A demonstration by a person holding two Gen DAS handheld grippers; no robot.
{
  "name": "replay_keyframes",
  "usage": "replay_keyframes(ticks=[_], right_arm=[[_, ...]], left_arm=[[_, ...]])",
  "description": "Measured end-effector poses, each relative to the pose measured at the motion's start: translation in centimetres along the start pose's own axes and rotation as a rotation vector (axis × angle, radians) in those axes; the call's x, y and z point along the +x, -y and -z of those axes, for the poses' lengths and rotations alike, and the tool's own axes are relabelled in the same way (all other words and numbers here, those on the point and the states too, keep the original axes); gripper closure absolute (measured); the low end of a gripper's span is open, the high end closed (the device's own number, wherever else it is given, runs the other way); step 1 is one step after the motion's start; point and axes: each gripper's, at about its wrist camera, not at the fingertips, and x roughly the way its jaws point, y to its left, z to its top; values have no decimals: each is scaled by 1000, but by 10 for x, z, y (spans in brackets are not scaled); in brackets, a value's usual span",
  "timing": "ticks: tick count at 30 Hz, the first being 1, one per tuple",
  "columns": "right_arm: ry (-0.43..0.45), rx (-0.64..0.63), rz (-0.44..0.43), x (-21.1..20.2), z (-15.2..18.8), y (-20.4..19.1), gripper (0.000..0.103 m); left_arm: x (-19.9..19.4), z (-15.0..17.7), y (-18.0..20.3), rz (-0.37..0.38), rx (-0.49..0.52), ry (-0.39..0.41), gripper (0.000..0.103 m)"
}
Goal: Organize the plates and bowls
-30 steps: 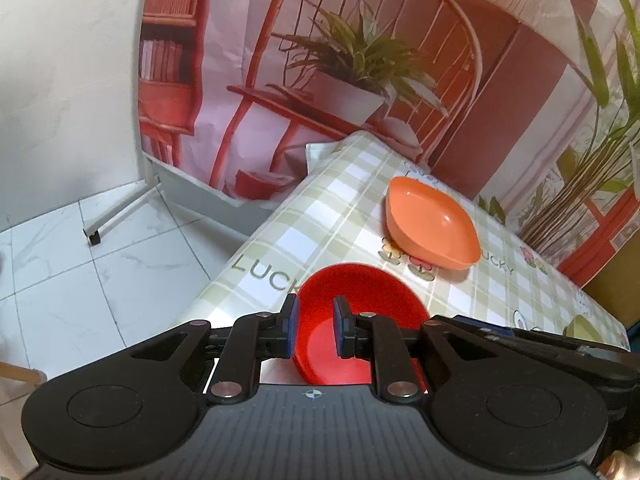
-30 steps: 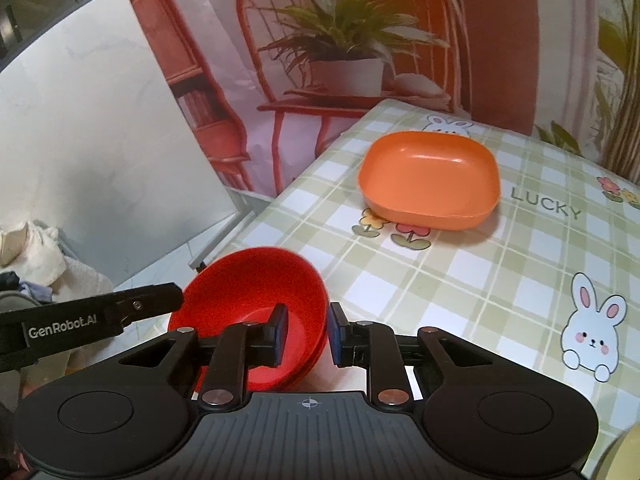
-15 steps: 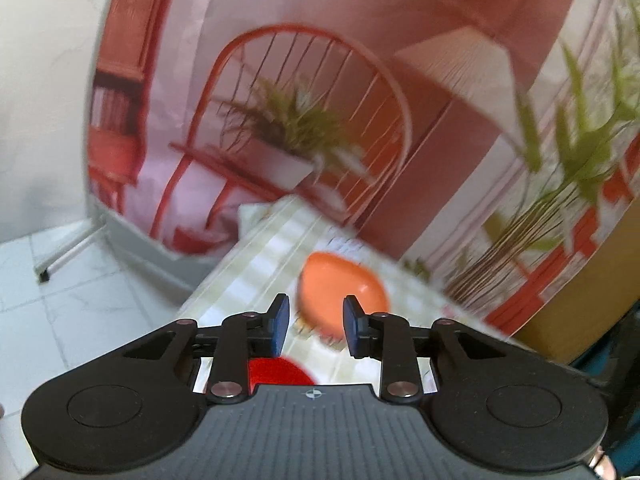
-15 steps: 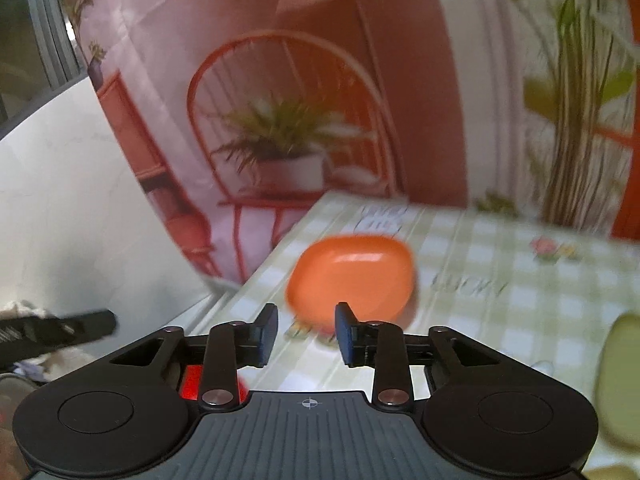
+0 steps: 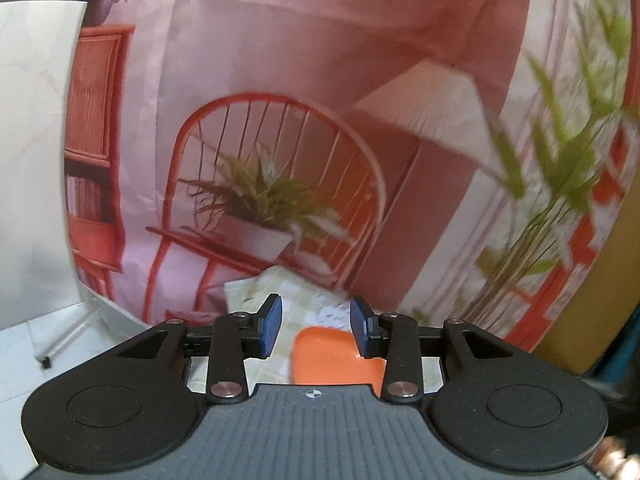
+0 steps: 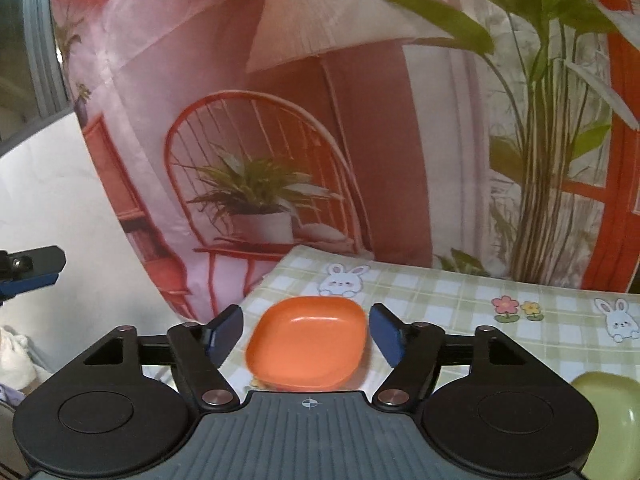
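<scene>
An orange square plate (image 6: pixel 308 346) sits on the checked tablecloth (image 6: pixel 460 300) near the table's far left corner. My right gripper (image 6: pixel 306 330) is open and empty, raised above the table, and the plate shows between its fingers, further off. My left gripper (image 5: pixel 316 328) is open and empty, also raised; the orange plate (image 5: pixel 332 360) shows partly behind its body. A light green dish (image 6: pixel 612 420) lies at the right edge of the right wrist view. The red bowls are hidden below both gripper bodies.
A printed backdrop with a red chair and a potted plant (image 6: pixel 256 200) hangs behind the table. The table's left edge (image 6: pixel 260 284) drops to a white tiled floor (image 5: pixel 24 344). The left gripper's tip (image 6: pixel 32 268) shows at far left in the right wrist view.
Both grippers have let go of the red bowls, opened wider and lifted, tilting upward. The red bowls have dropped out of view and the orange plate now sits low in both views.
</scene>
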Motion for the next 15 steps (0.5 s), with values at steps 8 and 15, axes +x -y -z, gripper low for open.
replay_keyframes(ticks=[8, 15], right_arm=[[-31, 13, 43, 27, 7, 15, 14], [-92, 23, 37, 63, 9, 28, 19]], left_arm=[[69, 19, -13, 5, 37, -175, 64], [117, 32, -20, -41, 130, -246, 60]])
